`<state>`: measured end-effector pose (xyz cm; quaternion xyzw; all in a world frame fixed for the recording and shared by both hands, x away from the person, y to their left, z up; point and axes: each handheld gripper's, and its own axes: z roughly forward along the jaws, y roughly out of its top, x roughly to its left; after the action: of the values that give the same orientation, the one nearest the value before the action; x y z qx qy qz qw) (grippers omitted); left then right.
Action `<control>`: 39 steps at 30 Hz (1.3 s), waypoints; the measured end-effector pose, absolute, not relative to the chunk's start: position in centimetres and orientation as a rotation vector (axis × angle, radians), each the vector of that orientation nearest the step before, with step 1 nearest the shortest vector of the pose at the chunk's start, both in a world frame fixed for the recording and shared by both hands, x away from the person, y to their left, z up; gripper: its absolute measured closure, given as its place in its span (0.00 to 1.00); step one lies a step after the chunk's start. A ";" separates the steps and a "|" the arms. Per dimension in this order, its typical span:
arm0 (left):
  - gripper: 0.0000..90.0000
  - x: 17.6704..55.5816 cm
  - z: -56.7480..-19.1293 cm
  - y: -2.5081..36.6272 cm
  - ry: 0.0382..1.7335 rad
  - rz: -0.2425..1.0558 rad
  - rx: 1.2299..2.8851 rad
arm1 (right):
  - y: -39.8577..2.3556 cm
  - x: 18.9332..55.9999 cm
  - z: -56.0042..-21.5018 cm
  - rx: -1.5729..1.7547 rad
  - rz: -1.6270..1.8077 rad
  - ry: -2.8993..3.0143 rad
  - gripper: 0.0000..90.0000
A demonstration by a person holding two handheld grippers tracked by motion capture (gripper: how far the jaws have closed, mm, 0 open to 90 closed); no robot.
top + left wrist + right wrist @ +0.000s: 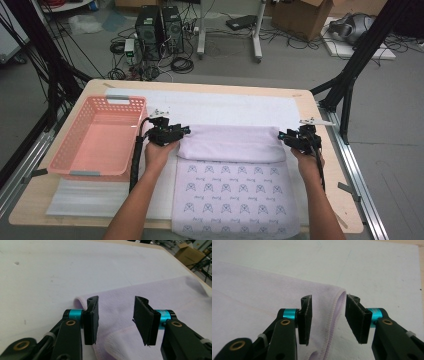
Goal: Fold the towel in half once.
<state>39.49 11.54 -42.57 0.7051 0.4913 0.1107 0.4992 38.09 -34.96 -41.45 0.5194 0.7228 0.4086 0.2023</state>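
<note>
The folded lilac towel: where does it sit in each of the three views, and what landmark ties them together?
High view: the lilac towel lies centre, between both grippers.
Left gripper view: right and lower centre, its corner by the jaws.
Right gripper view: left half, its hemmed edge running between the open jaws.
Shared landmark: the white mat under the towel.

The right hand-held gripper (328,320) has its two black jaws standing apart, with the folded edge of the pale lilac towel (262,297) lying between them, untouched by either pad. The towel spreads off to the left over the white mat (374,267) covering the tabletop
</note>
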 end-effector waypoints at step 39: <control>0.97 24.2 -44.6 13.0 0.940 0.284 1.760 | -35.9 23.1 -42.9 1.251 1.177 2.154 0.97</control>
<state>24.25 12.96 -44.55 0.7385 0.3944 0.1191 0.5337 23.07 -35.87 -42.87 0.4457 0.7673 0.4191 0.1923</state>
